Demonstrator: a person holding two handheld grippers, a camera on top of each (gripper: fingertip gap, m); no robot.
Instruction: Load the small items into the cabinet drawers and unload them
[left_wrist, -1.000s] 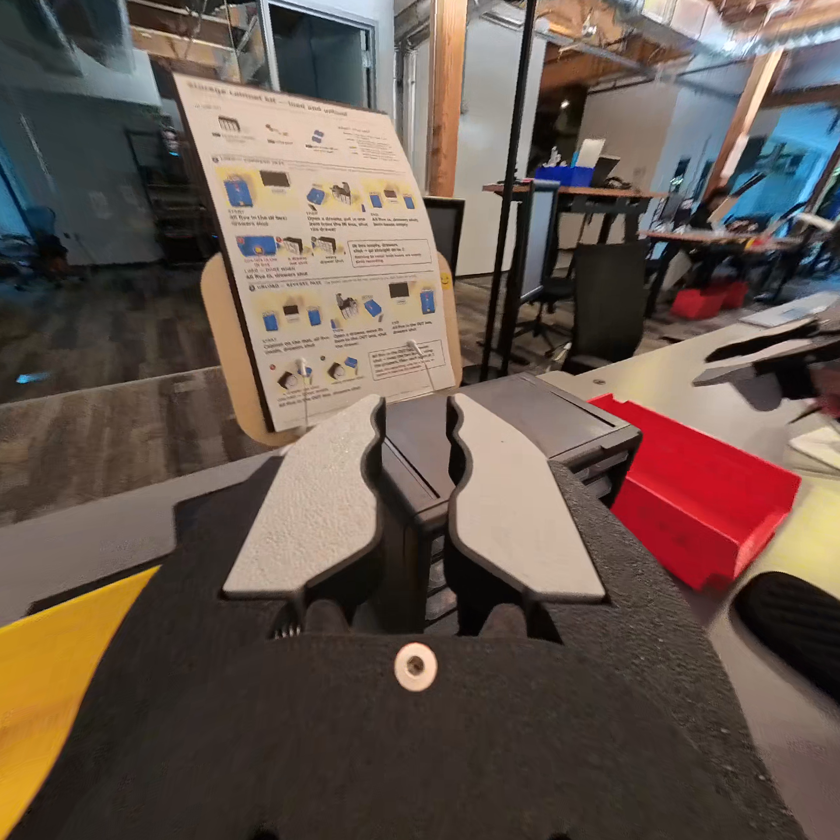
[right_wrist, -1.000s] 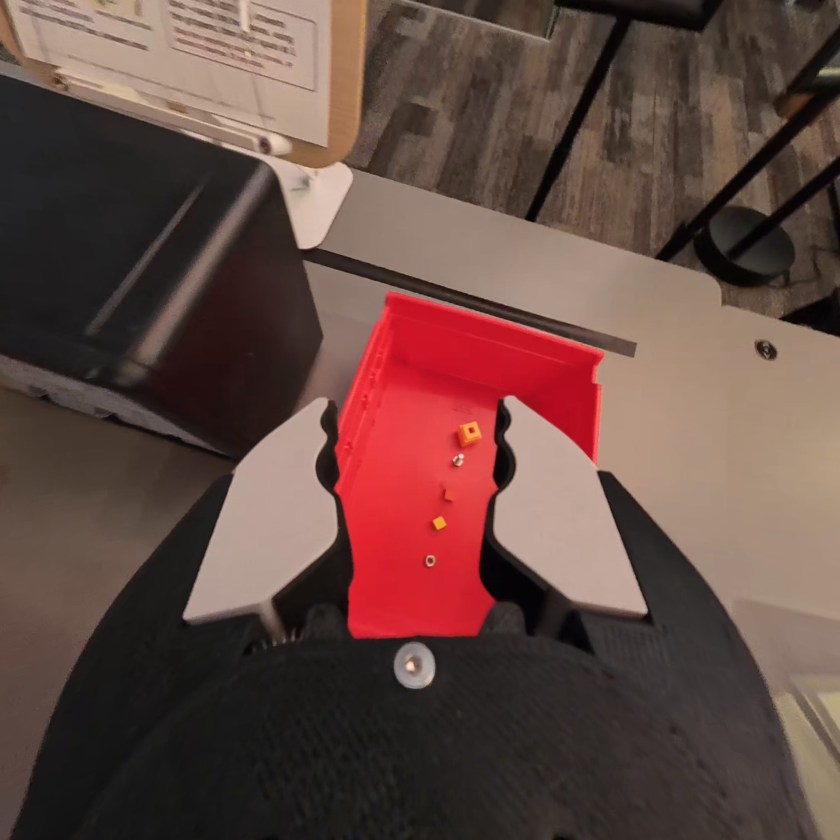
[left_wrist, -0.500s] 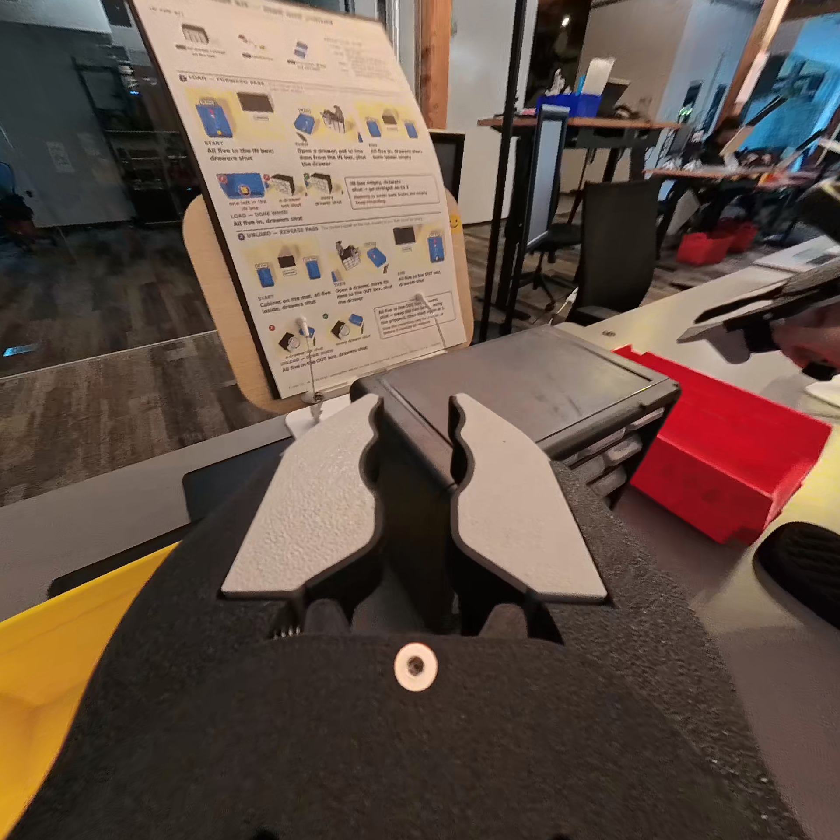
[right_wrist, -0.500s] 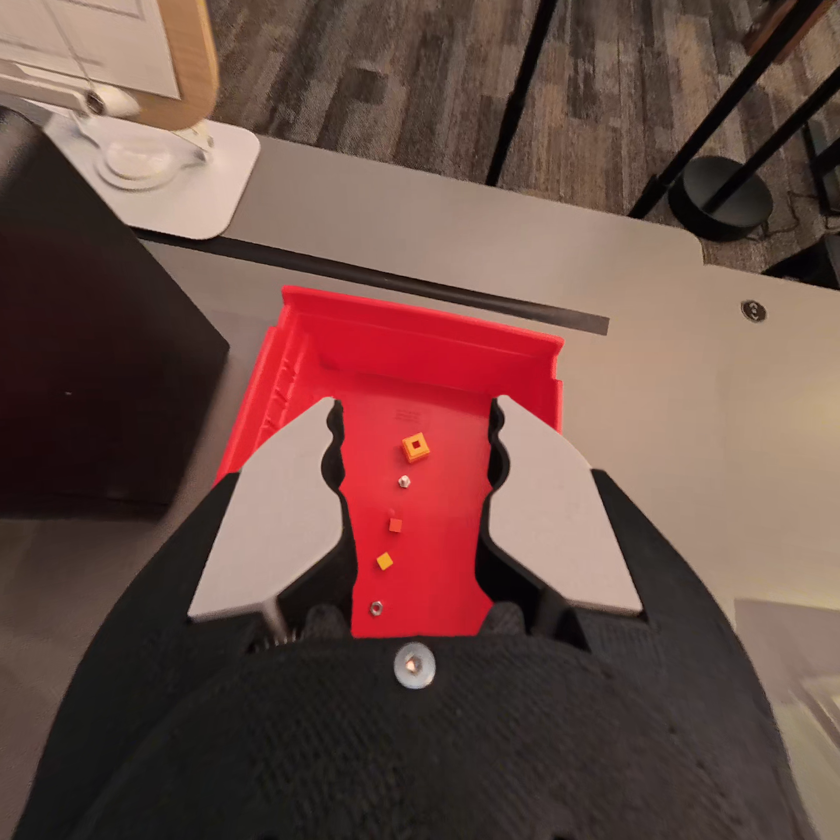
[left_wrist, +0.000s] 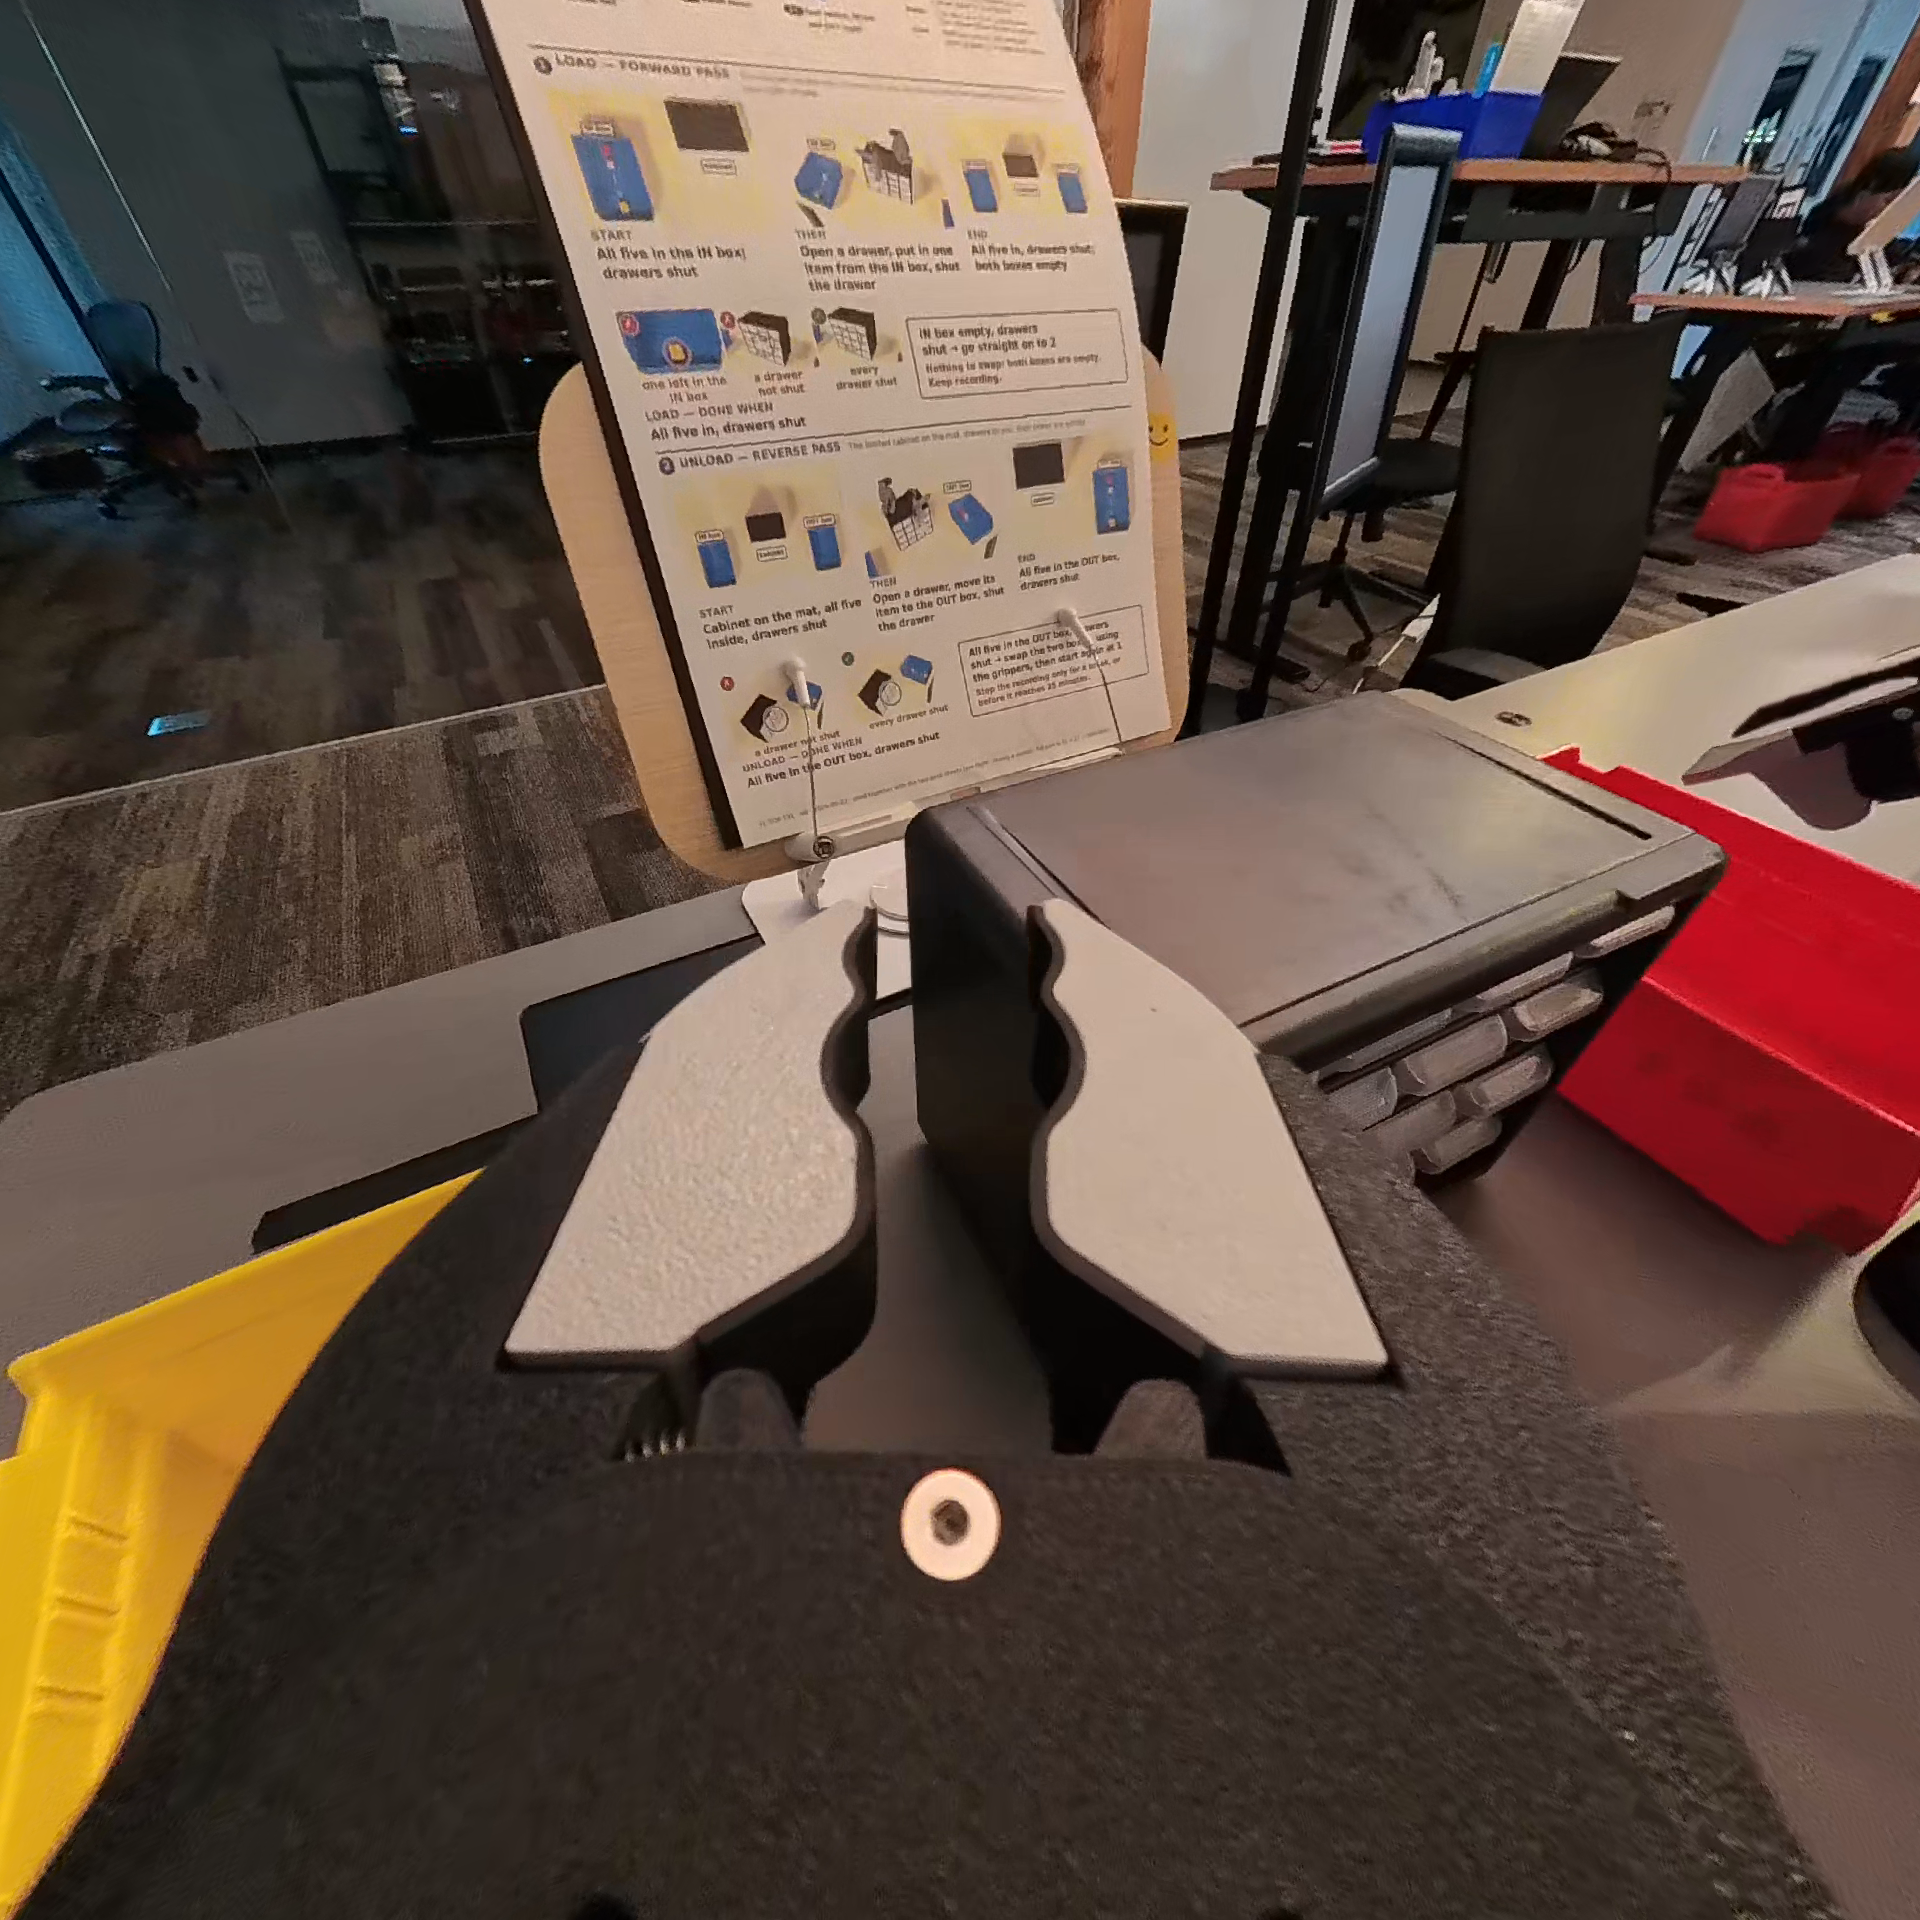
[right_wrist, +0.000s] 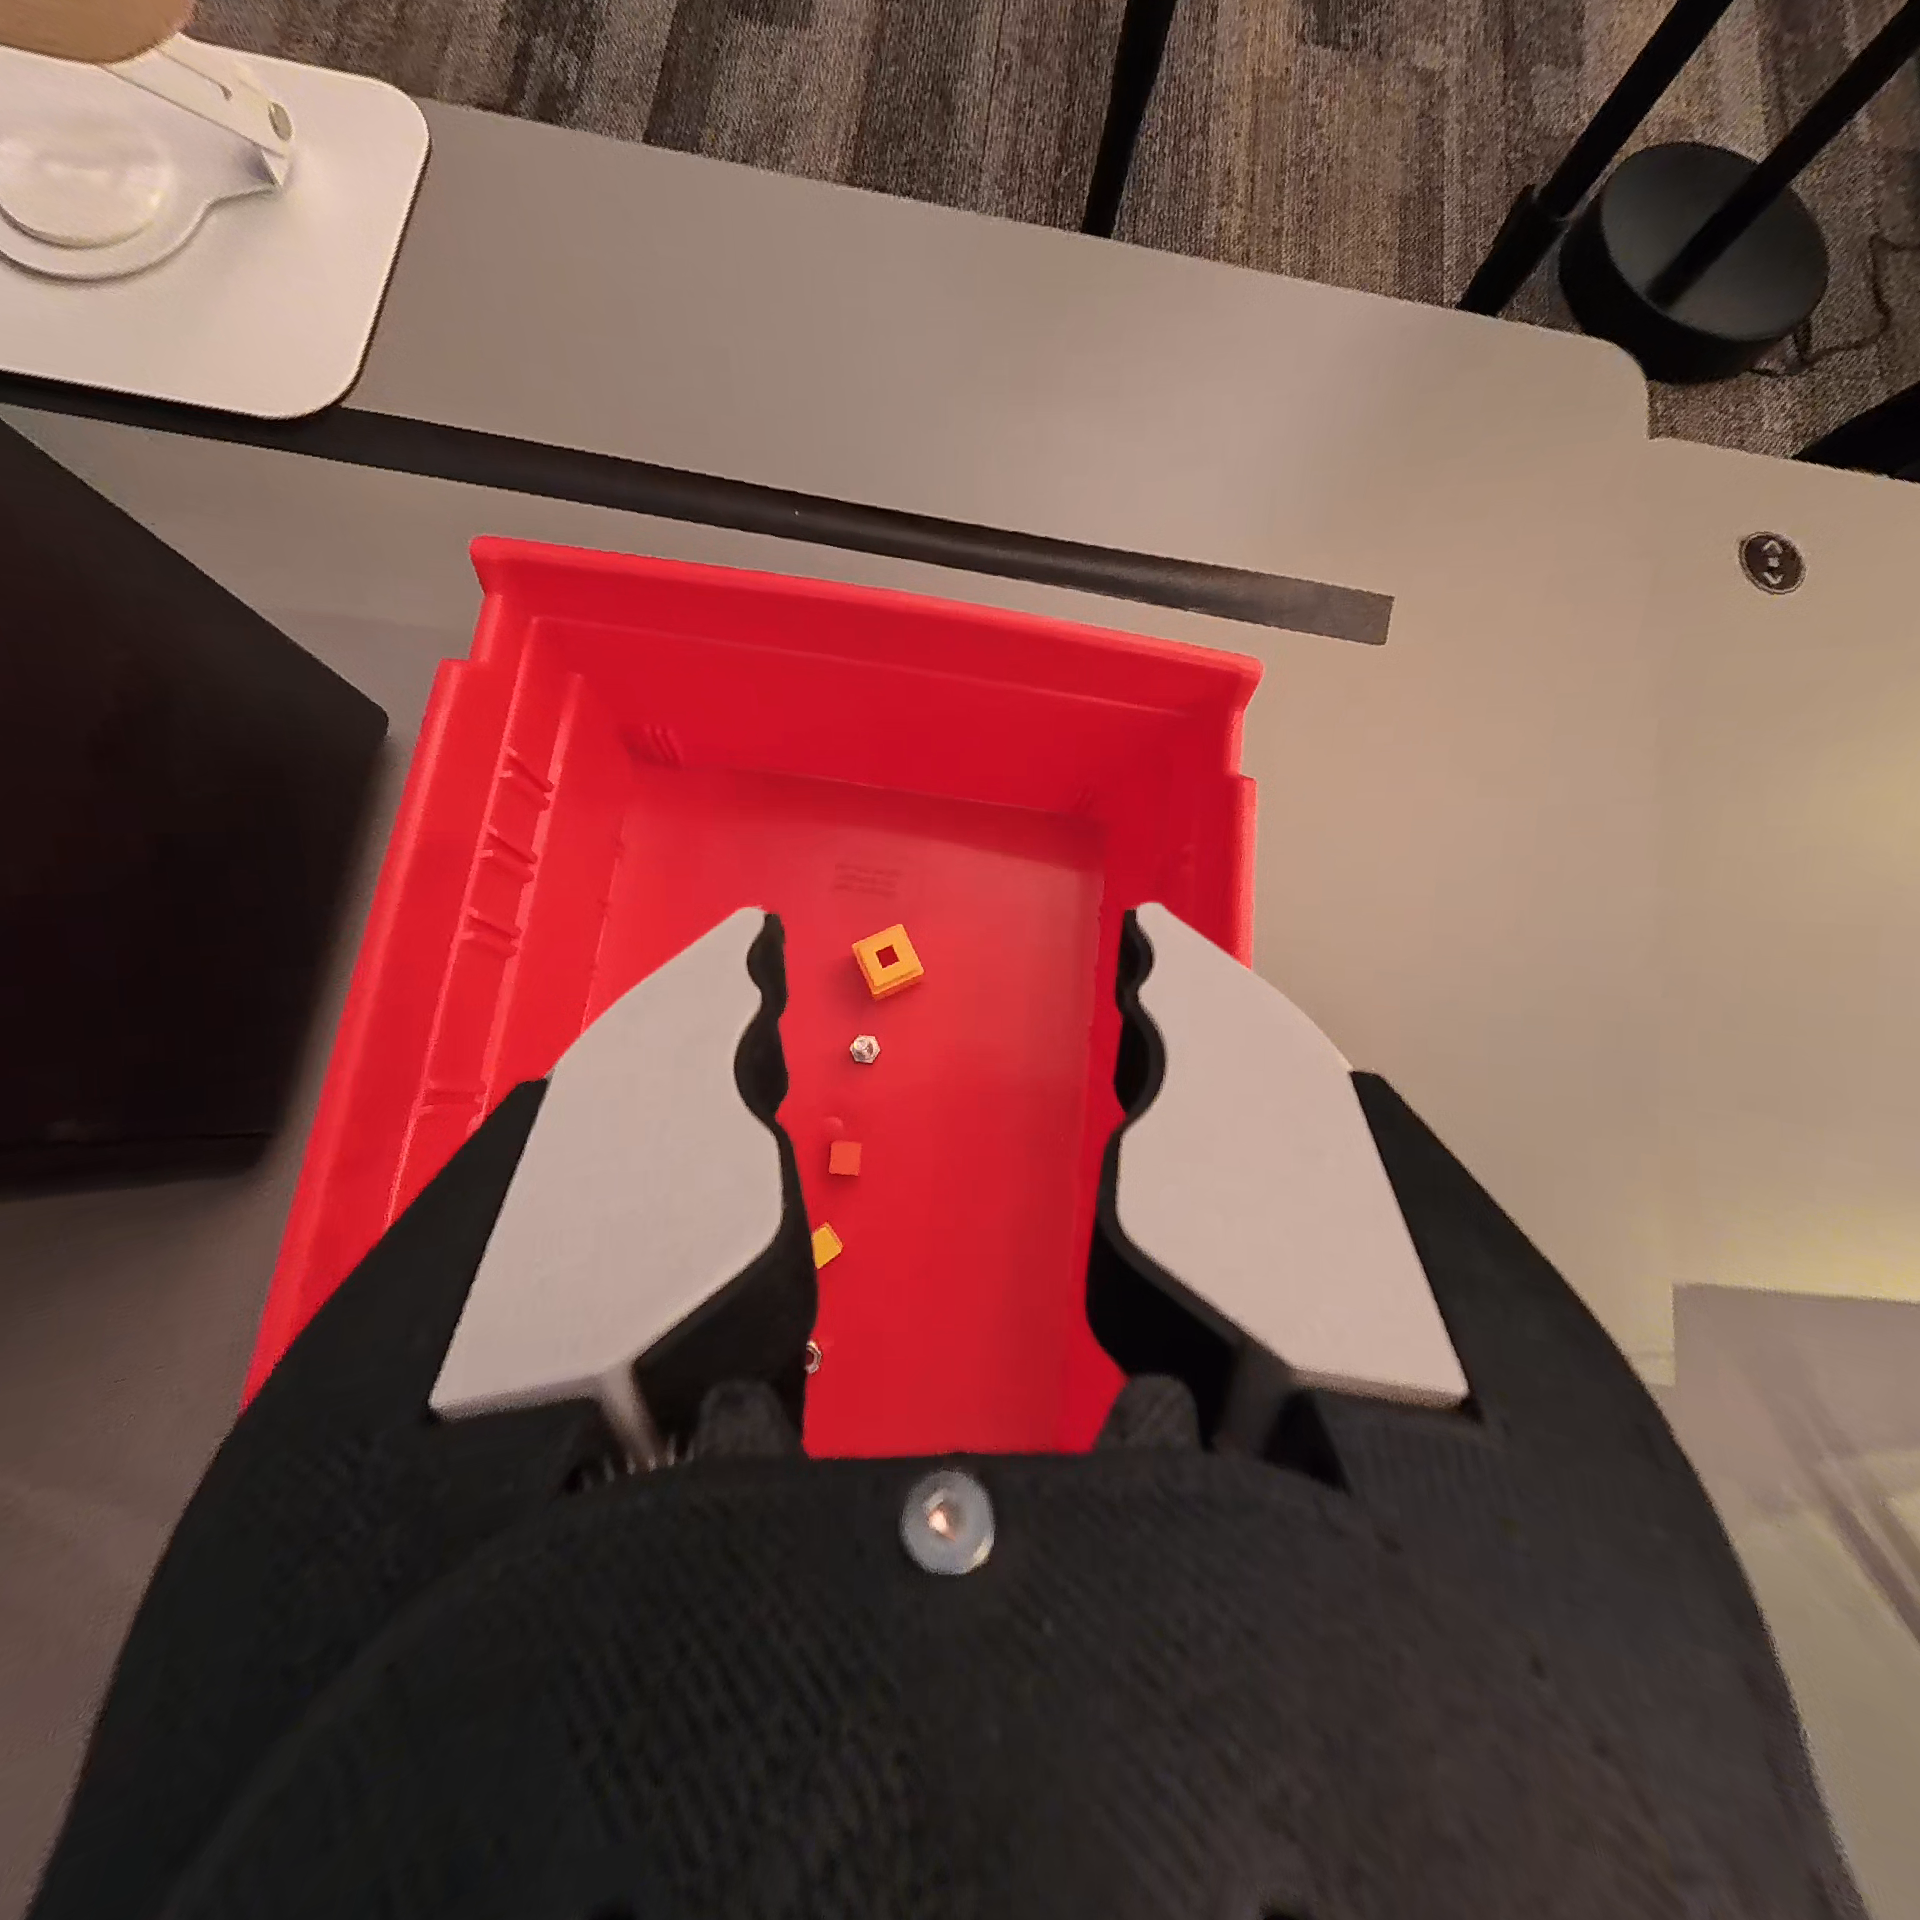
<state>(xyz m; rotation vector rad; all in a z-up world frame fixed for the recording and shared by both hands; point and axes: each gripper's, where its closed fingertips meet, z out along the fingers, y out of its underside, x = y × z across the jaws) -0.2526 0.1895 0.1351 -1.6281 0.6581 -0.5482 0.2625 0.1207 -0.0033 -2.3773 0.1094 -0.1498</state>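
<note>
The black drawer cabinet (left_wrist: 1299, 862) stands on the table with its small clear drawers (left_wrist: 1475, 1049) shut. My left gripper (left_wrist: 948, 935) is narrowly open and empty, just short of the cabinet's left corner. The red bin (right_wrist: 852, 603) lies right of the cabinet (right_wrist: 156, 883). It holds several small items in a row: a yellow square with a hole (right_wrist: 886, 958), a silver nut (right_wrist: 863, 1049), an orange cube (right_wrist: 845, 1157), and others partly hidden by my left finger. My right gripper (right_wrist: 951, 935) is wide open and empty above them; it also shows in the left wrist view (left_wrist: 1818, 738).
A yellow bin (left_wrist: 156, 1455) sits at the near left. An instruction sheet (left_wrist: 862, 416) on a white stand (right_wrist: 187, 229) rises behind the cabinet. A dark strip (right_wrist: 935, 540) runs across the grey table behind the red bin. A black pole base (right_wrist: 1694, 260) stands on the floor beyond. The tips of one gripper are about 55 cm away from the tips of the other.
My left gripper has drawn back and left from the cabinet, which now shows whole. My right gripper has moved down and forward over the red bin, closer to the items. Both jaw gaps are unchanged.
</note>
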